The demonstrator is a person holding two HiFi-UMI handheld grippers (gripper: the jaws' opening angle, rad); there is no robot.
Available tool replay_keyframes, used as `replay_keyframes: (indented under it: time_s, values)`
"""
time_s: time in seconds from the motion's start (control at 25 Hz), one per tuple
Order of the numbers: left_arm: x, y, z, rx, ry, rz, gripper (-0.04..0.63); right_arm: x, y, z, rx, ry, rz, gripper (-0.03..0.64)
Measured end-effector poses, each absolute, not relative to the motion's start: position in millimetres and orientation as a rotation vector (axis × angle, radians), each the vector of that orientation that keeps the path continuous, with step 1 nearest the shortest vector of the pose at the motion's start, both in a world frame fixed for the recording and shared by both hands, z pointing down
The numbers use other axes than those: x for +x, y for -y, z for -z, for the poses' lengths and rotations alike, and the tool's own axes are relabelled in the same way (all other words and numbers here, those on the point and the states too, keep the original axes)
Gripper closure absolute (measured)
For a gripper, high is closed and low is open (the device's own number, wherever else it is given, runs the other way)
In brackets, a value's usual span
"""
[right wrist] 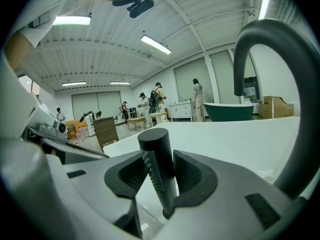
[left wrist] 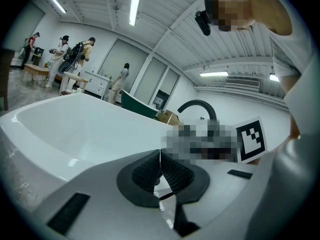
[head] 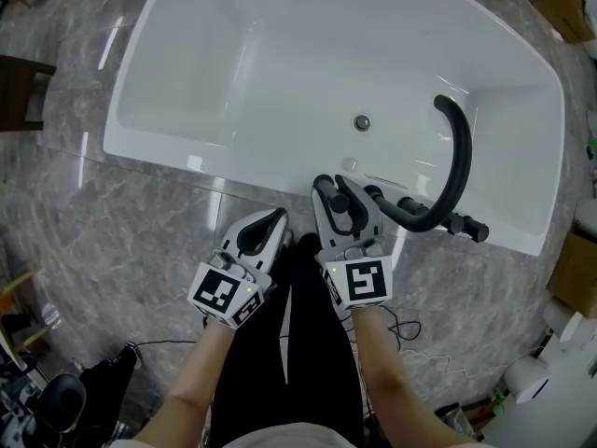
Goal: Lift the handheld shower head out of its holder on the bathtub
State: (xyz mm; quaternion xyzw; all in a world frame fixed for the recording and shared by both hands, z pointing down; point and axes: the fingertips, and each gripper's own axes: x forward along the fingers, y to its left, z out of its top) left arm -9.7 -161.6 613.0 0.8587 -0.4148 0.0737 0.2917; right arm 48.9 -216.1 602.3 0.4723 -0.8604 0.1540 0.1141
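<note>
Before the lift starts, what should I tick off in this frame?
1. Right gripper jaws closed on the handheld shower head: ok.
2. Shower head standing upright between the pads: ok.
3. Left gripper shut, empty, away from the fittings: ok.
4. Clearance from the faucet spout beside the right gripper: cannot tell.
5. Space straight above the shower head free: ok.
</note>
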Motion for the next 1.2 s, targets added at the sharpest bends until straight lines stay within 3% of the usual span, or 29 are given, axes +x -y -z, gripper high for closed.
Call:
replay_keyframes:
  time_s: [1.2]
  values:
    - [-3,170,-591,2.314,1.143,-0.163,0.583,55,219,-582,1.37,2.483,-0.374,0.483]
